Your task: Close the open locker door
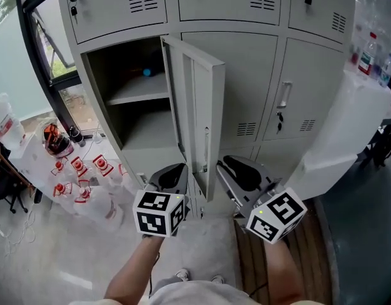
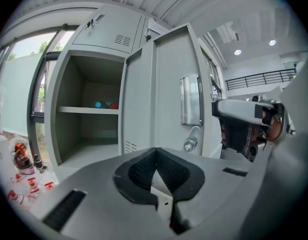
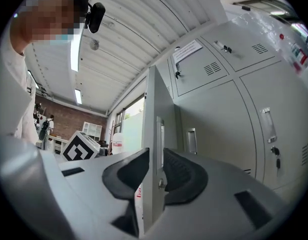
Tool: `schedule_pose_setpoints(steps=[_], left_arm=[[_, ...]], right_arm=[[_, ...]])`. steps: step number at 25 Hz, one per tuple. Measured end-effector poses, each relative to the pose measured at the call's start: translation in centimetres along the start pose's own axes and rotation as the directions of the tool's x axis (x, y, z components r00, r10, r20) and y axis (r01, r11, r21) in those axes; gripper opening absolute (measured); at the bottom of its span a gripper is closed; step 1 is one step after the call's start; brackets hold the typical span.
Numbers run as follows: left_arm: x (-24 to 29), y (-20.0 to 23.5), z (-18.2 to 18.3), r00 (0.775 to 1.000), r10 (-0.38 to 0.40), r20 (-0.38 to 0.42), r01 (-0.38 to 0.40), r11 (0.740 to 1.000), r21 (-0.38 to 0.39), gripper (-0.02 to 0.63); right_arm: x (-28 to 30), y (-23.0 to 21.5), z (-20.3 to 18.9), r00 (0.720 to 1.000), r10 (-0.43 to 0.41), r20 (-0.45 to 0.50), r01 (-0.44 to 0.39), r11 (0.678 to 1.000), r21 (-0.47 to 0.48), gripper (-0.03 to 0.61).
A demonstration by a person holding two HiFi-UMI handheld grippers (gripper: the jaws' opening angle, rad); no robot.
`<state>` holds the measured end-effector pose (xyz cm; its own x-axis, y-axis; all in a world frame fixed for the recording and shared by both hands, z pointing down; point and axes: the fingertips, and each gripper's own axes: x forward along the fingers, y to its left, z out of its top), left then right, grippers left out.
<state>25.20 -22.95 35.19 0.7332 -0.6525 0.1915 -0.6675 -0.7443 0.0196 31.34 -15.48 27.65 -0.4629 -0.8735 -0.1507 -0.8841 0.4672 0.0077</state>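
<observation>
Locker door (image 1: 201,107): swung open, at 12 o'clock.
Left gripper (image 2: 155,151): jaws pressed together, empty.
Right gripper (image 3: 156,153): jaws spread, door's edge showing between them.

The head camera looks from above, steeply down the front of the lockers (image 1: 265,75), with the open door (image 1: 195,107) at centre frame and the left claw (image 1: 171,178) and right claw (image 1: 241,173) near the lower middle. The left claw's camera sits low and close, facing roughly level into the open compartment at frame left, with the door at centre. The right claw's camera tilts upward, seemingly almost against the door's edge, which splits its frame; the ceiling (image 3: 118,29) fills the upper left. All three views share the door. The left view catches the right claw at its right edge; the right view shows the left claw's marker cube (image 3: 81,146) at lower left.
</observation>
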Motion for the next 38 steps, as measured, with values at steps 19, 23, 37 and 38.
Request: schedule_pose_setpoints(steps=[19,23,37,38], left_arm=[[-2.8,1.1,-1.1,0.981,0.195,-0.007,-0.195,0.980,-0.032,0.006],[-3.7,1.7,-1.5,0.976,0.219,-0.015,-0.220,0.975,-0.031,0.006],[-7.6,5.7,-2.2,0.959,0.284,-0.020,-0.285,0.958,-0.044,0.006],[-7.9,6.1,-2.3,0.958,0.286,-0.020,-0.286,0.957,-0.046,0.006]], right_arm=[[2.2,1.1,-0.4,0.941,0.338,0.008,-0.338,0.938,0.075,0.137],[3.1,2.2,-0.5,0.924,0.382,0.005,-0.381,0.922,0.069,0.160],[7.1,7.2,-1.1,0.903,0.430,0.004,-0.429,0.901,0.060,0.150],[7.4,7.5,-1.1,0.902,0.432,0.003,-0.432,0.900,0.062,0.147]])
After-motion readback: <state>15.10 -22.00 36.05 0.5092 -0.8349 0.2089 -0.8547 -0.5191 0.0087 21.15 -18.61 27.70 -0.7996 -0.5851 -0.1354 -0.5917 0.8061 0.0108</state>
